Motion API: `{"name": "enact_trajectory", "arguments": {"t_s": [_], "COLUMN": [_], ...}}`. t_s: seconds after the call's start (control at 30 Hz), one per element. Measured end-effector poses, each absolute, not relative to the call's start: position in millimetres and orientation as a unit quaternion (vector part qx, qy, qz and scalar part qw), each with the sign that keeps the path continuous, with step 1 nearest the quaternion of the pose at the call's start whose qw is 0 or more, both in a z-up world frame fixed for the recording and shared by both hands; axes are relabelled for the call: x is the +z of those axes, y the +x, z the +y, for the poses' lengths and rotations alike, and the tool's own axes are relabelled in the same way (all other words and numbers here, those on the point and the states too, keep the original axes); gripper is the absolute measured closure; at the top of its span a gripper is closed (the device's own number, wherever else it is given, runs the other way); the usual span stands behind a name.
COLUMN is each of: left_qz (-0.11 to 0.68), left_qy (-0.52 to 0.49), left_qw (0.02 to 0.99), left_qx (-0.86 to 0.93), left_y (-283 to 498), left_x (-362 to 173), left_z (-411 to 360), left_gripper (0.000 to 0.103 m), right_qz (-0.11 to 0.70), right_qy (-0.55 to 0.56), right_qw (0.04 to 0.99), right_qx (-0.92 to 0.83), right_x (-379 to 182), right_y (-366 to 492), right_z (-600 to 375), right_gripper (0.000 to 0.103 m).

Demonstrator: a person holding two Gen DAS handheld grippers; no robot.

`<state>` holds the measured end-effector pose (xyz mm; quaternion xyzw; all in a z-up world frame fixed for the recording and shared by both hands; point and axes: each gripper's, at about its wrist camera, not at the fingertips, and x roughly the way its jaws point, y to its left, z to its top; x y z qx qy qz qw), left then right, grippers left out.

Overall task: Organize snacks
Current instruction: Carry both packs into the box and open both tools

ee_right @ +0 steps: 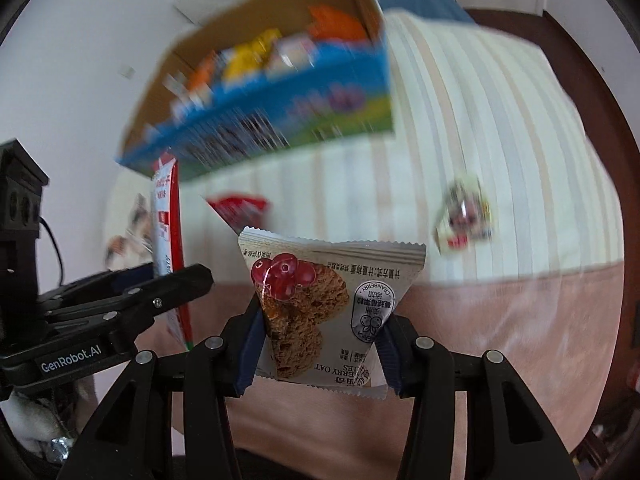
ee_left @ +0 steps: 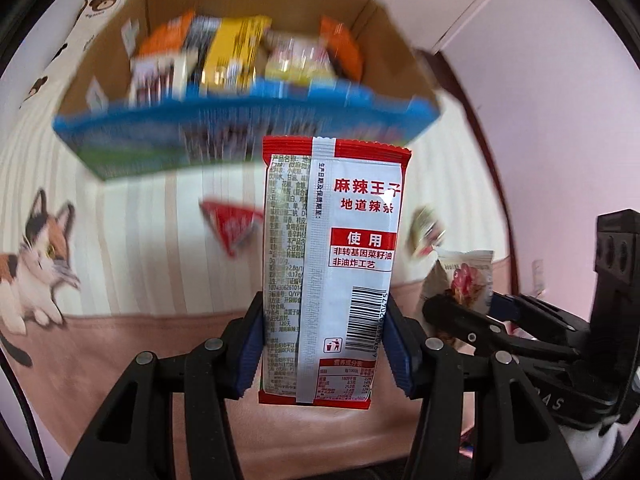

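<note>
left tool (ee_left: 324, 344) clamped on the red spicy strip pack (ee_left: 332, 264), right tool (ee_right: 320, 344) gripping the cranberry oat cookie packet (ee_right: 320, 312), snack box (ee_left: 248, 120) sits upper frame on the bed (ee_left: 140, 248)

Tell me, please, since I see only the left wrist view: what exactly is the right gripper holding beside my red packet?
Observer: The right gripper is shut on a cranberry oat cookie packet; its front shows cookies and red berries.
Operator: Thank you. How is it gripped?
Observer: Both fingers press on the packet's side edges, and its print faces the camera upside down.
</note>
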<state>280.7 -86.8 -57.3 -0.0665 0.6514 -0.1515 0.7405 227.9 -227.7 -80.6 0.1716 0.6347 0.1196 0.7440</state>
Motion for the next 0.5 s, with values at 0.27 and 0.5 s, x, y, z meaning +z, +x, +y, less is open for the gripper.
{"name": "enact_trajectory", "arguments": {"t_s": [0.27, 0.5], "left_qz": [0.6, 0.592], "left_qy": [-0.05, -0.011], "left_qw": [0.787, 0.803], "left_qx": [-0.136, -0.066], "left_y": [341.6, 426.5], "left_x": [-2.0, -8.8], "left_z": [-62.5, -25.6], "left_gripper": [0.052, 0.052], "right_qz": [0.562, 0.556], "right_qy": [0.151, 0.088], "right_qw": [0.799, 0.816], "right_qx": [0.15, 0.128], "right_x": [-2.9, -8.1], "right_y": [315.4, 413.0], "right_z": [-237.7, -228.4], "right_gripper": [0.051, 0.051]}}
